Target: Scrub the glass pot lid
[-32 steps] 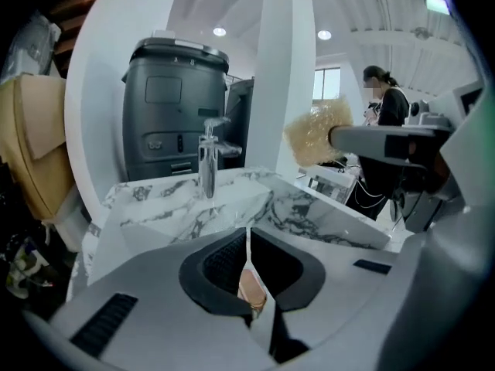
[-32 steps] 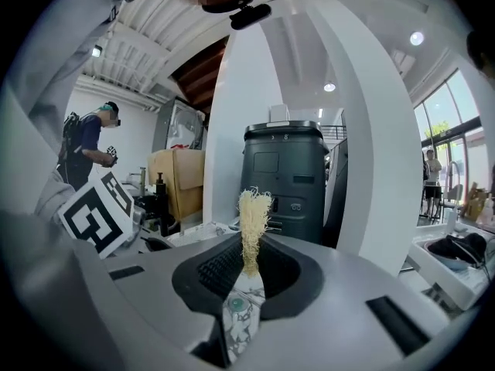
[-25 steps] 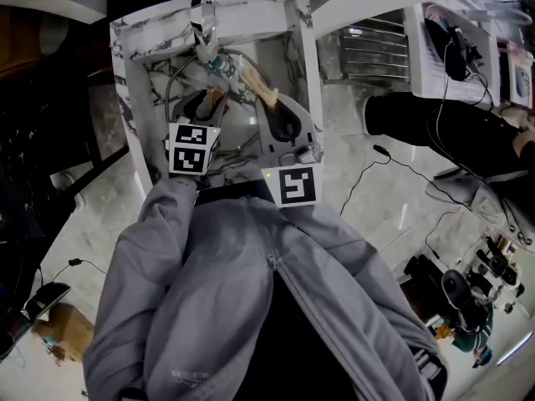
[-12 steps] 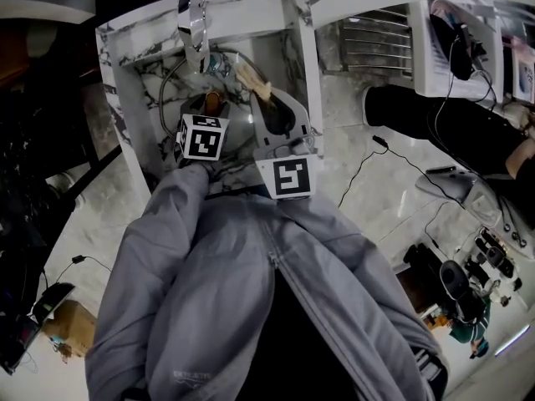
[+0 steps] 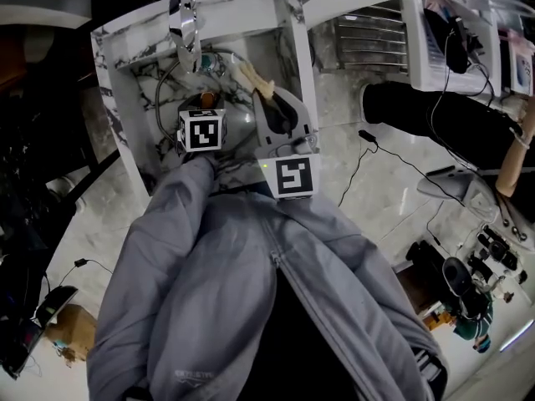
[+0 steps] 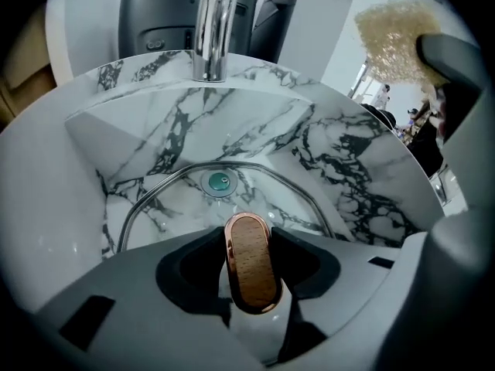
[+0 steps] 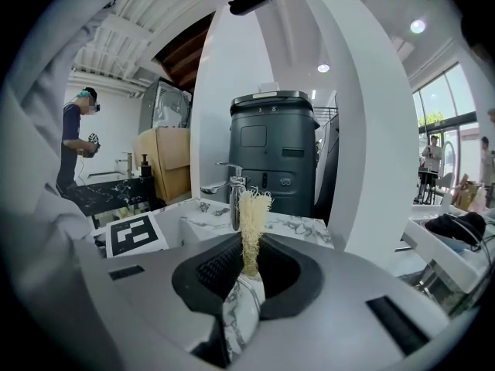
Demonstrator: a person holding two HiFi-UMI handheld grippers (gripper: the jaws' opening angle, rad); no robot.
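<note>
- Two grippers are working over a marble sink (image 5: 109,82) in the head view, and the person's grey jacket (image 5: 251,291) is filling the lower part of that view.
- The glass pot lid (image 6: 170,207) is lying in the sink's basin with its knob facing the left gripper. Its metal rim is curving round the green drain (image 6: 219,182), which is showing through the glass.
- The left gripper (image 6: 247,246) is reaching down onto the lid, and its jaws are closing. The lid's wooden knob (image 6: 250,277), edged in copper, is sitting between them.
- The black pads are lying just beside the knob's two long sides. Whether they are pressing on it is not clear.
- The right gripper (image 7: 247,263) is clamping a pale loofah scrubber (image 7: 251,222), which is standing upright out of the closed jaws.
- That scrubber is hanging above and to the right of the lid, apart from the glass, as the left gripper view is showing at its upper right.
- The chrome faucet (image 6: 213,29) is standing on the far rim of the sink, straight beyond the lid.
- Behind the sink a dark grey bin (image 7: 272,145) is standing, and a person (image 7: 77,141) is bending over a dark counter far off at the left.
</note>
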